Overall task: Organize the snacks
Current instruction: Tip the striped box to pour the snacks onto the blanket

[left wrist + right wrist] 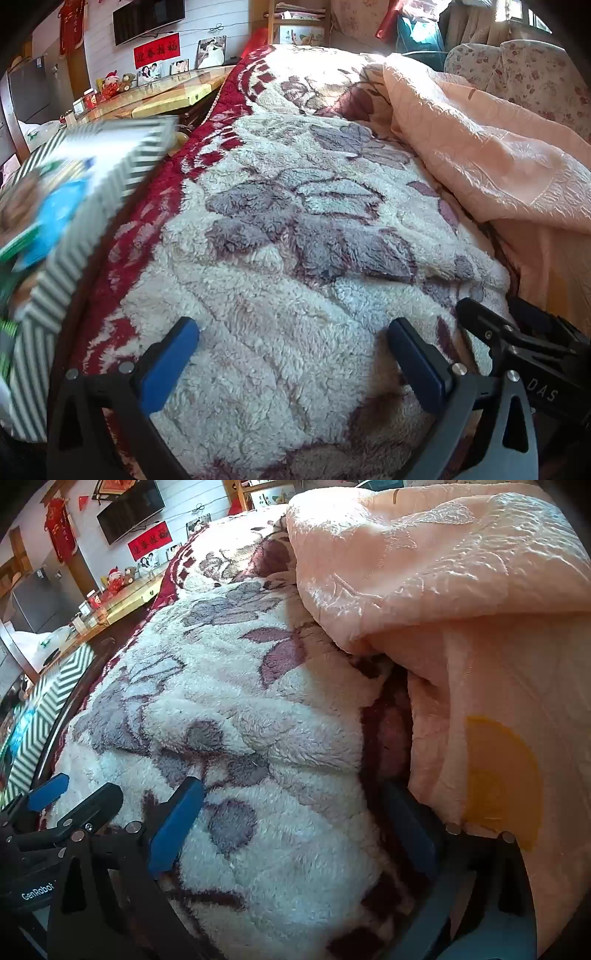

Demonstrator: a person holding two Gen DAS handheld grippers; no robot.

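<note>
Snacks [48,206] are seen only as blurred, colourful packets inside a striped box [122,173] that stands off the edge of the bed, to the left of and ahead of the left gripper [291,354]. In the right wrist view the same box shows as a chevron-patterned wall at the far left, well apart from the right gripper [295,812]. Both pairs of tongs are spread wide and nothing is held between their blue pads; each is angled down over the fleecy floral blanket [295,240]. The left gripper is also seen in the right wrist view, just beside the right one. A peach quilt [443,590] is bunched to the right of the right gripper, with its right pad close against the fold.

No loose packet can be made out on the blanket, so the step in hand is judged to be a turn toward the box. It would best be done by the left gripper, being nearer, with the jaws kept wide until one packet is clearly singled out. A packet should be taken by a flat edge rather than its puffed middle, so that it is neither crushed nor allowed to slip. The box contents are too blurred for the packets to be counted.
</note>
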